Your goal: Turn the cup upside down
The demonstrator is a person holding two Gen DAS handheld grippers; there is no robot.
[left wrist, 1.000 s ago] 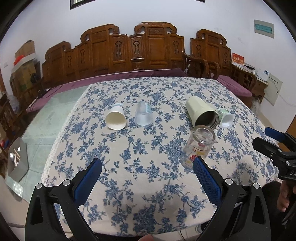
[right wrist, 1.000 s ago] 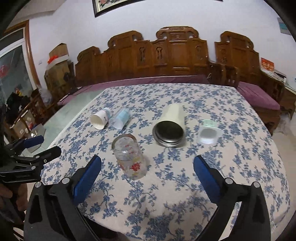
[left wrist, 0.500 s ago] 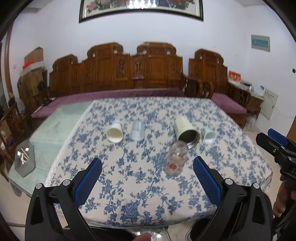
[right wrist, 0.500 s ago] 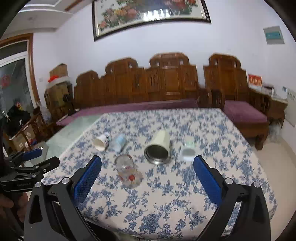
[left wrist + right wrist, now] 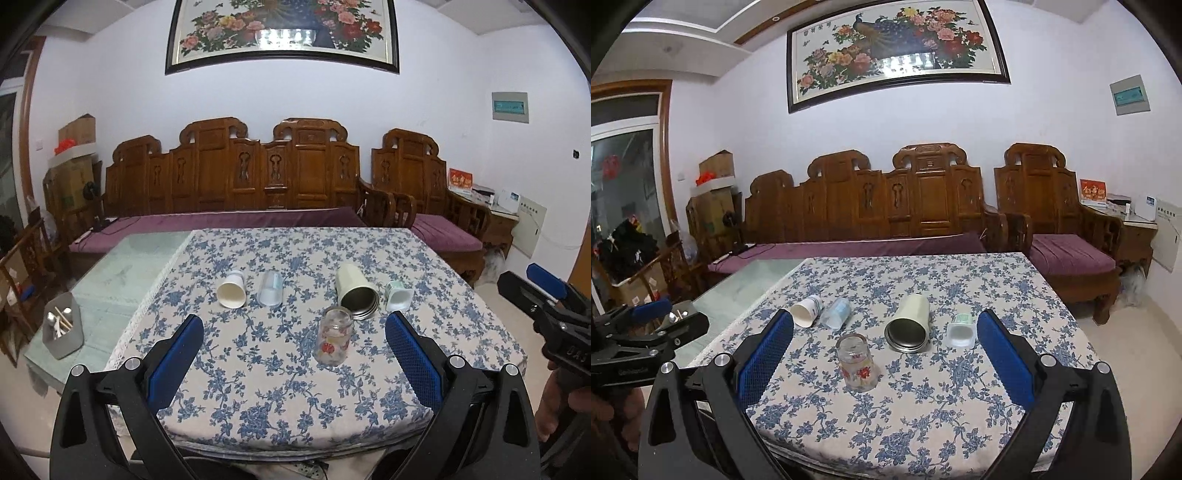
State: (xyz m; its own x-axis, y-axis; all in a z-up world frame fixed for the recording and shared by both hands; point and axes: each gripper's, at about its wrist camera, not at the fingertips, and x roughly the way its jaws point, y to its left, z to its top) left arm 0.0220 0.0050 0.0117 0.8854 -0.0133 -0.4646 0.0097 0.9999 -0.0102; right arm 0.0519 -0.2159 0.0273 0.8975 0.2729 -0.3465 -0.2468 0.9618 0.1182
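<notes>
A clear glass cup with a red flower print (image 5: 334,340) (image 5: 857,364) stands upright, mouth up, near the front of the floral tablecloth. Behind it several cups lie on their sides: a white paper cup (image 5: 232,290) (image 5: 806,310), a clear plastic cup (image 5: 270,288) (image 5: 836,313), a cream tumbler with a dark mouth (image 5: 357,291) (image 5: 909,324) and a small white and green cup (image 5: 398,295) (image 5: 960,329). My left gripper (image 5: 294,343) and right gripper (image 5: 885,343) are both open and empty, held back from the table's front edge.
The floral tablecloth (image 5: 295,391) covers the right part of a glass-topped table. A grey holder with utensils (image 5: 62,329) stands at its left end. Carved wooden benches with purple cushions (image 5: 236,221) stand behind. The right gripper shows at the right edge in the left wrist view (image 5: 543,295).
Both grippers have pulled back and risen away from the table, so the cups look smaller and the wall painting has come into view. The cups have not moved.
</notes>
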